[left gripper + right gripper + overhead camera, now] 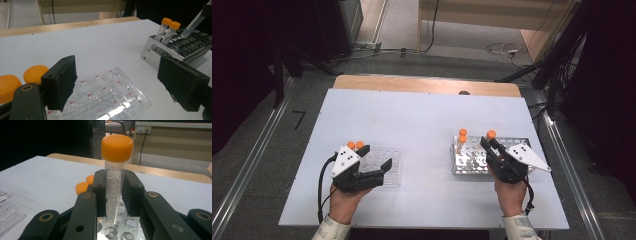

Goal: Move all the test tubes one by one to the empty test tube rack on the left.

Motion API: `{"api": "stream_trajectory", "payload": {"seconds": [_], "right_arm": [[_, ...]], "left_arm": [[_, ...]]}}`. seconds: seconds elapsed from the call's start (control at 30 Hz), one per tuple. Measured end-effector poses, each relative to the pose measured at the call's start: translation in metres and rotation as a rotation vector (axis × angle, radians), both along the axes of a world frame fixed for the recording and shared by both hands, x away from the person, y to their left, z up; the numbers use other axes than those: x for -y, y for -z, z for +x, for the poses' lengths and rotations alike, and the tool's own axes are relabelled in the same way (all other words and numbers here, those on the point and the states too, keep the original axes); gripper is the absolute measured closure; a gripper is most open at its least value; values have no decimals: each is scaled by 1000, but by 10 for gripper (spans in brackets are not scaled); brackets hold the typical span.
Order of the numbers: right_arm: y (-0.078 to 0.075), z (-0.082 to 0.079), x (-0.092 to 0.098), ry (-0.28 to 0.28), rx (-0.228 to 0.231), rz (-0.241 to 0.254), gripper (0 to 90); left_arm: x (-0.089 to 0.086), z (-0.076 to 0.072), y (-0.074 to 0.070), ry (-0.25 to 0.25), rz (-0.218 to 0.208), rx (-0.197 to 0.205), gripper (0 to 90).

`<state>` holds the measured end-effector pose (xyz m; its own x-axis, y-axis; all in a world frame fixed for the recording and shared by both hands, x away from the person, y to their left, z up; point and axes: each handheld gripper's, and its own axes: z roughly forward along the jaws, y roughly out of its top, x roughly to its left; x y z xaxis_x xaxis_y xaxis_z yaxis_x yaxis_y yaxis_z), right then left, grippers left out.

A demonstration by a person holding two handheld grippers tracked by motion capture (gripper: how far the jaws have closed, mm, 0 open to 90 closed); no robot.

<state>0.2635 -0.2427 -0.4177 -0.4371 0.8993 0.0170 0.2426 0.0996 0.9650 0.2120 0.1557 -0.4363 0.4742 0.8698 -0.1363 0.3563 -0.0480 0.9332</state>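
Note:
My right gripper is shut on a clear tube with an orange cap. It holds the tube upright just above the holes of the metal rack. The tube's tip hangs over the rack without touching it. Two more orange-capped tubes stand in the rack's far left corner. My left gripper is open above a clear well plate, with nothing between its jaws. Two orange caps sit just beside its left jaw, and what they stand on is hidden.
The white board lies on a wooden table whose far edge shows beyond it. The rack stands to the right of the well plate. Cables and dark stands line the floor around the table.

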Motion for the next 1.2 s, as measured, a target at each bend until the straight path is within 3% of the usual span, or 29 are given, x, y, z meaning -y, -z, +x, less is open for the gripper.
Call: {"api": "stream_trajectory", "payload": {"seconds": [0.3, 0.67, 1.03, 1.2], "right_arm": [[-3, -14, -4, -48, -2, 11, 718], [-1, -30, -27, -138, -8, 5, 719], [10, -37, -54, -235, -25, -26, 719], [18, -37, -65, -274, -54, -28, 719]], "left_arm": [[0, 0, 0, -1, -1, -1, 160], [-2, 0, -1, -2, -9, 1, 160], [4, -1, -2, 21, -11, -2, 161], [9, -3, -2, 37, -19, -4, 161]]}}
